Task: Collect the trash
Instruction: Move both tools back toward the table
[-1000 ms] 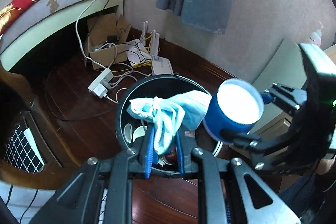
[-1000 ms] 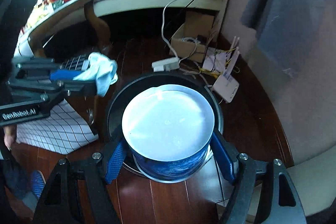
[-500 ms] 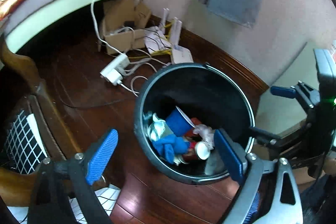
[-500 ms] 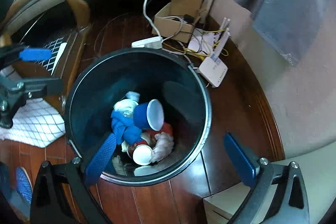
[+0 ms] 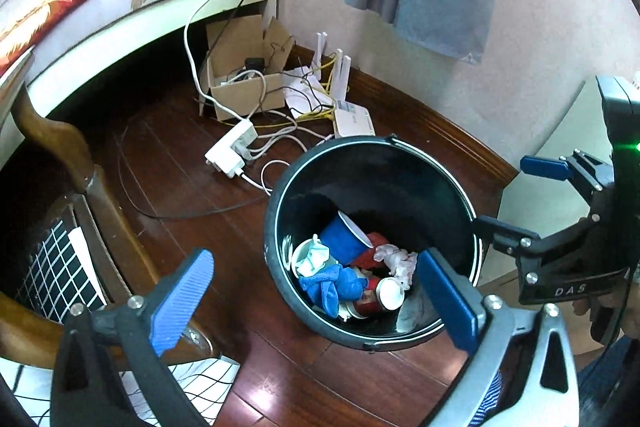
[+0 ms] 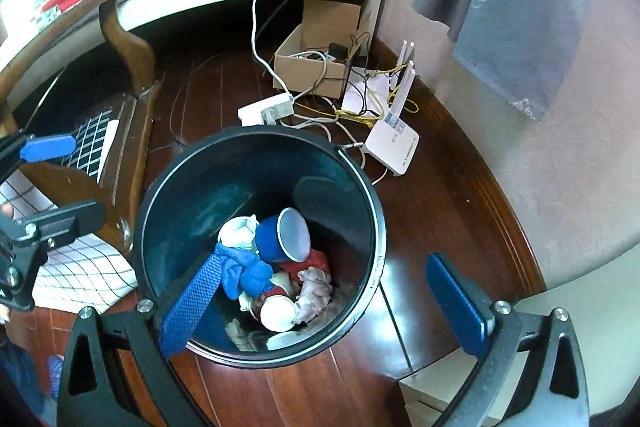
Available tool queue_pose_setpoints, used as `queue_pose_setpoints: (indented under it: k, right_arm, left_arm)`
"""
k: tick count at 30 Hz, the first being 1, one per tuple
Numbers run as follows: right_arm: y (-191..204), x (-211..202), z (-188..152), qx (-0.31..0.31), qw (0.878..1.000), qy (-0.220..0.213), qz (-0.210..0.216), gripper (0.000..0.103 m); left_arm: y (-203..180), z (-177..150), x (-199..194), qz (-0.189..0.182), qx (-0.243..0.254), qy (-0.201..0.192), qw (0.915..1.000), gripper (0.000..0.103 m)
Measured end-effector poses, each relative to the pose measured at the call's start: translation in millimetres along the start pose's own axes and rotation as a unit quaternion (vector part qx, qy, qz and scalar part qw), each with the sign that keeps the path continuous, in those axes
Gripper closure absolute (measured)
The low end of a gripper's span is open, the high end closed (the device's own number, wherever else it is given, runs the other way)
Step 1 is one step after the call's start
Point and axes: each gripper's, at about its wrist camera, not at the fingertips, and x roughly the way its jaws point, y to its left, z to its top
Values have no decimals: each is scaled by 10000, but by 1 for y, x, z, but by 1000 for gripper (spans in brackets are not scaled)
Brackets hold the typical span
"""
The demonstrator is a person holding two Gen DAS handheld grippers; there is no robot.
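Observation:
A black trash bin (image 5: pixel 400 143) (image 6: pixel 256 135) stands on the wooden floor below both grippers. Inside lie a blue paper cup (image 5: pixel 340 237) (image 6: pixel 272 235), a pale face mask (image 5: pixel 314 259) (image 6: pixel 240 229), a blue cloth (image 5: pixel 332 285) (image 6: pixel 244 271), crumpled white tissue (image 5: pixel 394 259) (image 6: pixel 314 285) and red-and-white cups (image 5: pixel 376 301). My left gripper (image 5: pixel 314 261) (image 6: pixel 60 183) hovers over the bin's near rim, its jaws opening with nothing between them. My right gripper (image 6: pixel 324 261) (image 5: pixel 512 195) hangs wide open above the bin, also holding nothing.
A white power strip (image 5: pixel 232 151), a router (image 5: pixel 354 121), tangled cables and a cardboard box (image 5: pixel 244 83) lie on the floor behind the bin. A wooden chair leg (image 5: pixel 60 143) stands left, a bed behind it. A pale cabinet (image 6: pixel 560 327) is at the right.
A second ago the left gripper pinched the pale mask and the right one held the blue cup over the bin. Both jaws spread wide, and both items now lie inside the bin.

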Motion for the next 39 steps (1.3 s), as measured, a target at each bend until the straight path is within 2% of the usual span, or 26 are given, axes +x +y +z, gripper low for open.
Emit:
queue_pose_setpoints:
  k: [12, 23, 31, 39]
  right_arm:
    - [-4, -22, 4, 232, 9996, -180, 37, 0]
    - [11, -58, 9, 125, 9985, -532, -16, 0]
    - [39, -86, 16, -177, 9963, -835, 19, 0]
    - [75, -115, 32, -398, 9913, -1227, 275, 0]
  left_arm:
    - [4, 1, -32, 248, -46, -215, 9994, 0]
    - [10, -4, -69, 387, -159, -466, 9980, 0]
    - [22, -9, -108, 595, -286, -762, 9949, 0]
    - [46, -18, -150, 863, -493, -1060, 9894, 0]
